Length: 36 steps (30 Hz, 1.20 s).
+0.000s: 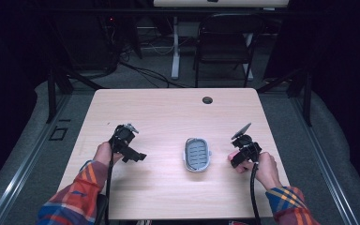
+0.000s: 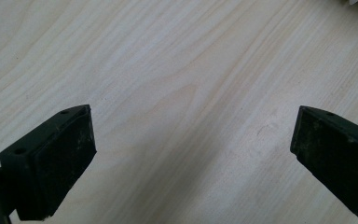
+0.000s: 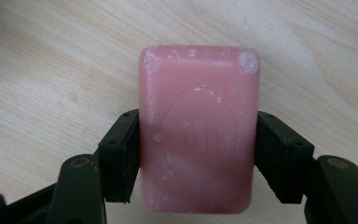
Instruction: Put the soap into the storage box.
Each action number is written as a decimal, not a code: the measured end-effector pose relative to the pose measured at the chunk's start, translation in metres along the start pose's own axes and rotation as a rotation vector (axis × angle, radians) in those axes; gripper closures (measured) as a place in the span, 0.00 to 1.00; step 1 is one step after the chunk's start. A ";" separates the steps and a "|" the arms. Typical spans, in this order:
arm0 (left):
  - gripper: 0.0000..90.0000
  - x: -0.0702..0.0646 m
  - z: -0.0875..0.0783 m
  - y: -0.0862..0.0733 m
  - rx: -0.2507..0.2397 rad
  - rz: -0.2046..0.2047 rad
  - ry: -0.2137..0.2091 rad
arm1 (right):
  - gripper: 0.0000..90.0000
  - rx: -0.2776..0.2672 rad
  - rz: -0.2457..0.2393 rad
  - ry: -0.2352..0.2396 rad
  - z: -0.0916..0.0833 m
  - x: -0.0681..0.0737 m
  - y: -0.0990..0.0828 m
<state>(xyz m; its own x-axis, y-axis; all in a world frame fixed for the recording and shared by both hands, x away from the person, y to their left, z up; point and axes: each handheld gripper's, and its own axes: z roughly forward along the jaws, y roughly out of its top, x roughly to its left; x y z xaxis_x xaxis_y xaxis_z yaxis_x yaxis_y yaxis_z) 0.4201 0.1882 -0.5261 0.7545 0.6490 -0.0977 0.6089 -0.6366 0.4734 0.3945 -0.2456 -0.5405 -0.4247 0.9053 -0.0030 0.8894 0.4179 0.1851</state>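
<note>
High view: a light wood-grain tabletop (image 1: 168, 112) carries a grey oval plastic soap dish with a slotted floor (image 1: 197, 154) near its middle, long axis running away from the person. The dish sits between the two tools, apart from both. The left hand-held gripper (image 1: 132, 152) is held over the tabletop on the dish's left; the person's left hand (image 1: 104, 153) grips it from behind, with a plaid sleeve (image 1: 77, 190) below. The right hand-held gripper (image 1: 238, 157) is on the dish's right, near it, held by the right hand (image 1: 265, 169), a black cable (image 1: 253, 192) trailing toward the table's near edge. A small round grommet hole (image 1: 207, 100) lies near the far edge. Beyond the table stands a dark folding chair (image 1: 225, 44).

Left gripper view: the left hand-held gripper (image 2: 193, 135) has its jaws set wide apart, with bare wood grain between them and nothing held.

Right gripper view: the right hand-held gripper (image 3: 196, 154) is clamped on a pink rectangular soap bar with rounded corners (image 3: 198, 128). The jaw pads press on the bar's two long sides, at the half nearer the camera. The bar's long axis runs along the jaws' direction, pointing away from the tool, and its far end projects well past the pad tips. A faint oval stamp shows on its broad upper face, with whitish scuffs at the far corners. Whether the bar rests on the tabletop or is lifted clear of it cannot be told.
</note>
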 end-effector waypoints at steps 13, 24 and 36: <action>0.00 0.001 0.000 0.000 0.002 0.000 -0.004 | 0.41 0.011 -0.020 0.020 -0.008 -0.006 0.000; 0.00 0.001 0.000 0.000 0.003 0.002 -0.005 | 0.41 -0.016 -0.016 0.044 -0.017 -0.007 0.000; 0.00 0.001 0.000 0.000 0.005 0.002 -0.006 | 0.41 -0.026 -0.026 0.049 -0.028 -0.009 -0.001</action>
<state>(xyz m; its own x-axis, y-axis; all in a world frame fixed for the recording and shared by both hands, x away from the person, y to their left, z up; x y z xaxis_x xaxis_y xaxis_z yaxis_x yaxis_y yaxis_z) 0.4206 0.1889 -0.5262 0.7574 0.6449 -0.1022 0.6083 -0.6401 0.4693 0.3930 -0.2560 -0.5127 -0.4557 0.8893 0.0395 0.8737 0.4383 0.2112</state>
